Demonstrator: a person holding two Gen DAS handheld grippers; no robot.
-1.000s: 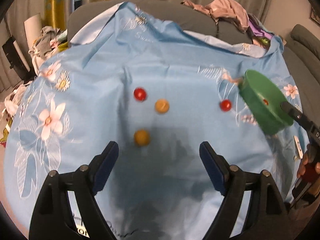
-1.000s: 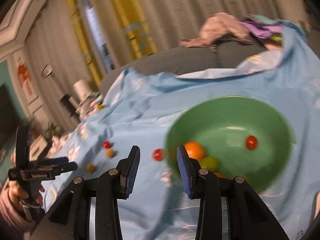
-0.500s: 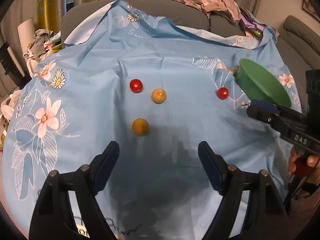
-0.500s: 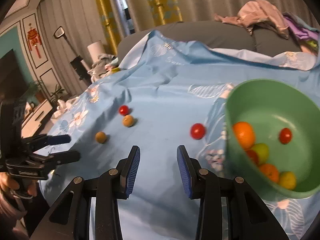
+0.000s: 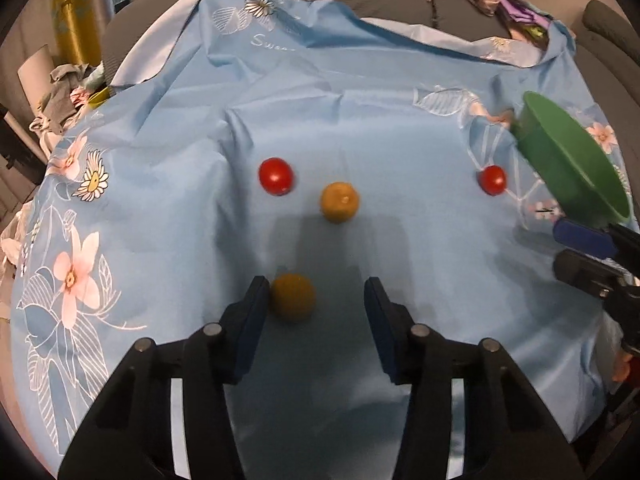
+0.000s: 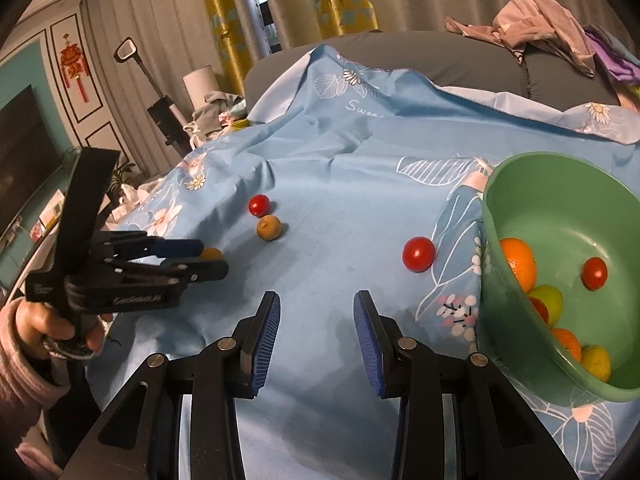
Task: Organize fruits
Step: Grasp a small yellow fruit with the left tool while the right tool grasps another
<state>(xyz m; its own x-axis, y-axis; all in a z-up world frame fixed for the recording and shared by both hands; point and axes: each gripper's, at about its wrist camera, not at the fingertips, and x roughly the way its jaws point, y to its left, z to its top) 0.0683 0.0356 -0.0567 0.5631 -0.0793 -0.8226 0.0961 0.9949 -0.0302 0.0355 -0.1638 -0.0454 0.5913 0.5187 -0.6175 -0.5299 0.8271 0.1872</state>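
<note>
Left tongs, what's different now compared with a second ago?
The left tongs have moved forward and down to the nearest yellow fruit, which now sits between the open fingers, beside the left one, not yet gripped. The right tongs, empty and open, have swung away from the green bowl. The four loose fruits haven't moved.

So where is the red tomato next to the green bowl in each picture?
Left wrist view: the red tomato lies on the blue cloth at the right, just left of the green bowl.
Right wrist view: the same tomato sits right of centre, just left of the bowl.
Shared landmark: the green bowl, beside it in both views.
</note>
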